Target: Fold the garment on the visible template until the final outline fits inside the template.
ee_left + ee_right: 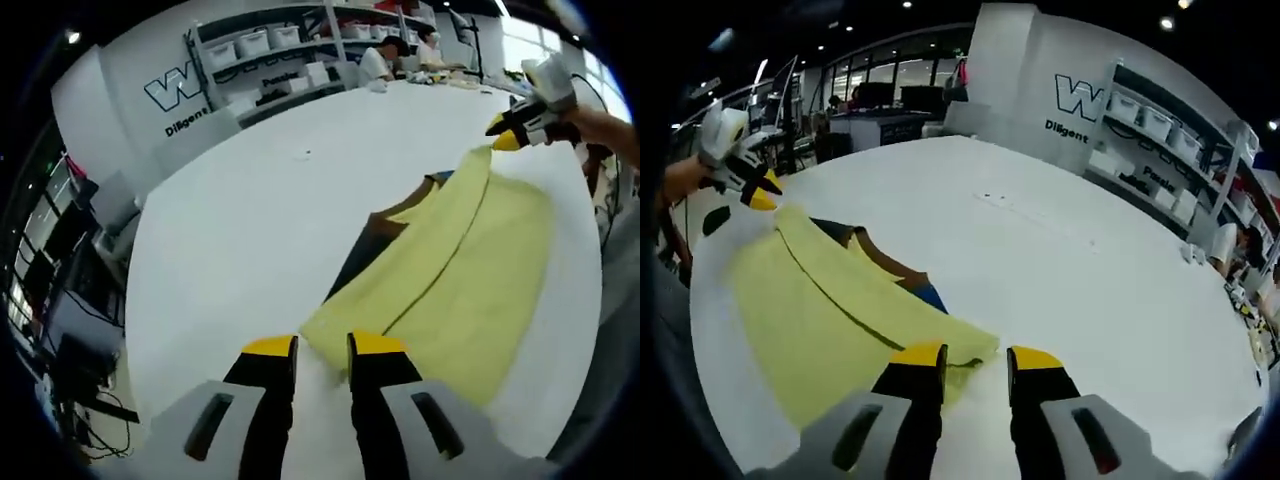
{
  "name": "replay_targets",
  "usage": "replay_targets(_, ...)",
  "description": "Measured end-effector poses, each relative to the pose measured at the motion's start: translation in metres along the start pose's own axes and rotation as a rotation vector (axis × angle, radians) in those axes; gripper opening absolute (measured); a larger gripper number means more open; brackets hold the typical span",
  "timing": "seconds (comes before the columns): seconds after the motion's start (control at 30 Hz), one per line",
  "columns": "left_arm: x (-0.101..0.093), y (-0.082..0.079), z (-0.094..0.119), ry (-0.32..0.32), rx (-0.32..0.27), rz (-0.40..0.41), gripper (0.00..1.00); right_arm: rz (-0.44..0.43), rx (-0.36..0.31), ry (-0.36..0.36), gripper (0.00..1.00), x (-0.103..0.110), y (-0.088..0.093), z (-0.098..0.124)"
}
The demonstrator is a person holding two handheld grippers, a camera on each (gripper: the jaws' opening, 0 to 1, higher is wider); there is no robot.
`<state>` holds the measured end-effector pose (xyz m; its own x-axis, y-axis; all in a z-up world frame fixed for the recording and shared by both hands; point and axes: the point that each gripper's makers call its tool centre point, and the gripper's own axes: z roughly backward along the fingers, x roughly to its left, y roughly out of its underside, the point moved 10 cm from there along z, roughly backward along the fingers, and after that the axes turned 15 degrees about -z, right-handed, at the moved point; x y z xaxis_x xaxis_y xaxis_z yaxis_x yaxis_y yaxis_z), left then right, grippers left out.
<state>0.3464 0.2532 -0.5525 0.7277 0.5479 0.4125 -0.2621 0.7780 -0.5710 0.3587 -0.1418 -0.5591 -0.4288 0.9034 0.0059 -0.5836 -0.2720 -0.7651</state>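
Jaws of left gripper slightly apart at yellow garment corner, right gripper jaws likewise parted at opposite corner, garment spread flat on white table.

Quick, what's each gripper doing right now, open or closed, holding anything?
Left gripper: jaws apart at the yellow garment corner; grip cannot be told.
Right gripper: jaws apart at the opposite corner; grip cannot be told.

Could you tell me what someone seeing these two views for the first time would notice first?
The eye goes to the yellow garment spread on the big white table, with a dark template peeking out from under its far edge. Each gripper sits at one end of the cloth: the left gripper at the near corner, the right gripper at the far one, yellow fingers matching the fabric.
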Motion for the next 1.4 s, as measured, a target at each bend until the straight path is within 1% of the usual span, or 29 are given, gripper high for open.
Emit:
replay_targets(0.07, -0.003, 0.002, -0.004, 0.008, 0.007, -0.086, 0.20, 0.069, 0.031, -0.021, 0.22, 0.001, 0.004, -0.003)
replay_targets(0.17, -0.006, 0.004, -0.009, 0.038, 0.004, -0.176, 0.24, 0.213, 0.046, -0.002, 0.26, 0.002, 0.003, -0.005)
replay_targets(0.23, -0.007, 0.003, -0.011, 0.062, 0.001, -0.269, 0.27, 0.310, 0.065, -0.015, 0.26, 0.004, 0.002, -0.007)
replay_targets(0.27, -0.007, 0.003, -0.012, 0.062, 0.004, -0.305, 0.29, 0.327, 0.068, -0.016, 0.27, 0.004, 0.001, -0.007)
replay_targets(0.3, -0.007, 0.003, -0.014, 0.071, -0.001, -0.354, 0.29, 0.364, 0.075, -0.015, 0.27, 0.004, 0.000, -0.008)
replay_targets(0.4, -0.007, 0.004, -0.017, 0.083, 0.003, -0.382, 0.28, 0.468, 0.095, -0.018, 0.25, 0.004, -0.002, -0.012)
replay_targets(0.43, -0.006, 0.005, -0.019, 0.077, 0.009, -0.400, 0.29, 0.497, 0.102, -0.021, 0.24, 0.004, -0.002, -0.014)
replay_targets(0.47, -0.006, 0.005, -0.021, 0.086, 0.015, -0.442, 0.28, 0.515, 0.110, -0.024, 0.23, 0.005, -0.002, -0.015)
replay_targets(0.5, -0.005, 0.006, -0.023, 0.084, 0.027, -0.460, 0.28, 0.539, 0.123, -0.030, 0.23, 0.006, -0.002, -0.018)
replay_targets(0.57, -0.004, 0.007, -0.026, 0.075, 0.035, -0.486, 0.23, 0.562, 0.129, -0.037, 0.21, 0.007, -0.002, -0.022)
replay_targets(0.6, -0.004, 0.008, -0.029, 0.076, 0.038, -0.504, 0.20, 0.569, 0.134, -0.031, 0.19, 0.007, -0.002, -0.024)
replay_targets(0.63, -0.004, 0.009, -0.031, 0.081, 0.039, -0.515, 0.17, 0.570, 0.140, -0.027, 0.14, 0.006, -0.002, -0.026)
replay_targets(0.67, -0.003, 0.010, -0.033, 0.076, 0.041, -0.518, 0.13, 0.566, 0.144, -0.028, 0.10, 0.004, -0.002, -0.028)
replay_targets(0.73, -0.003, 0.010, -0.036, 0.088, 0.033, -0.525, 0.07, 0.540, 0.153, -0.024, 0.01, 0.002, -0.001, -0.029)
replay_targets(0.77, -0.003, 0.010, -0.037, 0.099, 0.029, -0.515, 0.06, 0.529, 0.150, -0.022, 0.00, 0.001, -0.002, -0.029)
replay_targets(0.8, -0.002, 0.009, -0.037, 0.092, 0.020, -0.508, 0.06, 0.519, 0.146, -0.019, 0.00, 0.001, -0.003, -0.028)
replay_targets(0.83, 0.000, 0.008, -0.035, 0.084, 0.013, -0.495, 0.06, 0.499, 0.124, -0.021, 0.00, 0.000, -0.006, -0.027)
replay_targets(0.87, 0.004, 0.006, -0.034, 0.066, -0.009, -0.467, 0.06, 0.454, 0.096, -0.027, 0.00, 0.001, -0.010, -0.024)
replay_targets(0.9, 0.009, 0.003, -0.032, 0.043, -0.032, -0.422, 0.06, 0.439, 0.087, -0.030, 0.00, 0.000, -0.011, -0.024)
replay_targets(0.93, 0.013, 0.002, -0.031, 0.033, -0.048, -0.383, 0.06, 0.393, 0.065, -0.039, 0.00, 0.000, -0.015, -0.022)
replay_targets(0.97, 0.019, 0.000, -0.031, 0.020, -0.073, -0.322, 0.06, 0.358, 0.053, -0.045, 0.00, -0.002, -0.018, -0.022)
replay_targets(1.03, 0.027, -0.001, -0.032, 0.008, -0.092, -0.232, 0.06, 0.326, 0.045, -0.037, 0.00, -0.006, -0.021, -0.023)
replay_targets(1.13, 0.037, -0.002, -0.032, -0.024, -0.080, -0.168, 0.06, 0.236, 0.030, -0.024, 0.00, -0.011, -0.026, -0.028)
replay_targets(1.17, 0.041, -0.003, -0.033, -0.034, -0.078, -0.144, 0.06, 0.188, 0.011, -0.020, 0.00, -0.013, -0.029, -0.030)
replay_targets(1.2, 0.044, -0.004, -0.034, -0.036, -0.080, -0.141, 0.06, 0.154, 0.003, -0.016, 0.00, -0.013, -0.031, -0.032)
replay_targets(1.23, 0.046, -0.006, -0.036, -0.052, -0.085, -0.110, 0.06, 0.108, -0.002, -0.005, 0.00, -0.014, -0.033, -0.034)
replay_targets(1.3, 0.047, -0.007, -0.040, -0.049, -0.073, -0.073, 0.06, 0.053, -0.011, 0.009, 0.00, -0.014, -0.037, -0.038)
replay_targets(1.37, 0.047, -0.007, -0.046, -0.054, -0.044, -0.039, 0.06, 0.036, -0.006, 0.029, 0.00, -0.014, -0.038, -0.043)
replay_targets(1.4, 0.046, -0.007, -0.047, -0.055, -0.039, -0.032, 0.06, 0.031, -0.004, 0.035, 0.00, -0.014, -0.038, -0.043)
